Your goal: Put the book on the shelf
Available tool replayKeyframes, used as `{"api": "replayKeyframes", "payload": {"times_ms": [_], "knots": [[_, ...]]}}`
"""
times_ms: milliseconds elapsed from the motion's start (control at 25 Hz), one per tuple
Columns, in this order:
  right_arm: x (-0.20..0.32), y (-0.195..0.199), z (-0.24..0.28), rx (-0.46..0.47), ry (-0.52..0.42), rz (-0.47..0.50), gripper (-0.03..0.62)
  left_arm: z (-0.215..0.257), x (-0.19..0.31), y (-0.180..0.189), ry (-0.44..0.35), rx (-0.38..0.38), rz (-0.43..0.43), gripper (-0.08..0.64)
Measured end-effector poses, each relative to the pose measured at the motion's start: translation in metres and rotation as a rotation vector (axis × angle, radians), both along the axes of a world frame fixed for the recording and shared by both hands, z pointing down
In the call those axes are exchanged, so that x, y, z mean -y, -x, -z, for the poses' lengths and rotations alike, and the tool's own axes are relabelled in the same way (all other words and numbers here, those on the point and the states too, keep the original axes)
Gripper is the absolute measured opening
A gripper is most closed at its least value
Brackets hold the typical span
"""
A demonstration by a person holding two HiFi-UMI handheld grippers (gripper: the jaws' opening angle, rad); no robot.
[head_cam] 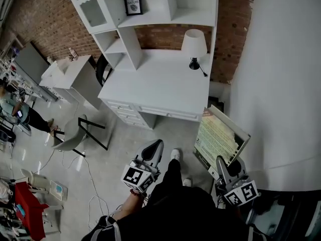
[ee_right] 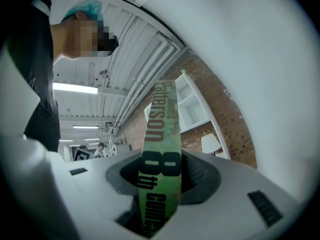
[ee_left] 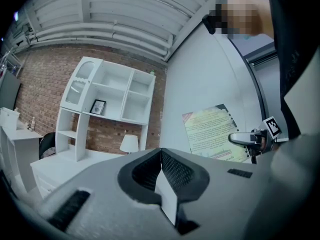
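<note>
A white shelf unit [head_cam: 170,1] stands against a brick wall [head_cam: 45,19]. The right gripper [head_cam: 221,165] pinches a green book [head_cam: 220,134]; the left gripper [head_cam: 154,149] is pressed together.

Book [ee_right: 159,154] spine green, red and black lettering; cover pale yellow-green. Shelf [head_cam: 150,9] white. Wall [head_cam: 50,19] red brick. Lamp shade [head_cam: 193,41] white.

Head camera high, two gripper cameras low and close.
The head view looks steeply down onto the desk [head_cam: 160,84] ahead, left gripper [head_cam: 153,148] and right gripper [head_cam: 226,165] near. Each gripper view peers from just behind its fingers [ee_left: 175,171] toward the far brick wall [head_cam: 55,19]; all three share the shelf [head_cam: 173,15] and lamp [head_cam: 193,43].
</note>
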State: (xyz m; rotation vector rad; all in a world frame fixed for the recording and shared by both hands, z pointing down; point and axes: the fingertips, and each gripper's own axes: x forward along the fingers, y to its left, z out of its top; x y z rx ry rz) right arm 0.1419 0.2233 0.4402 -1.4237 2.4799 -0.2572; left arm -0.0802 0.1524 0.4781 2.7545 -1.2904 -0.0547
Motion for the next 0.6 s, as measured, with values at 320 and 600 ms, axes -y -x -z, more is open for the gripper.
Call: {"api": "replayKeyframes", "payload": {"times_ms": [320, 600], "knots": [[0.032, 0.012, -0.007, -0.028, 0.037, 0.067, 0.163, -0.004, 0.037, -0.007, -0.007, -0.008, 0.004, 0.018], [0.05, 0.02, -0.007, -0.035, 0.055, 0.071, 0.163, -0.002, 0.052, -0.007, -0.008, -0.014, -0.015, 0.018]]}}
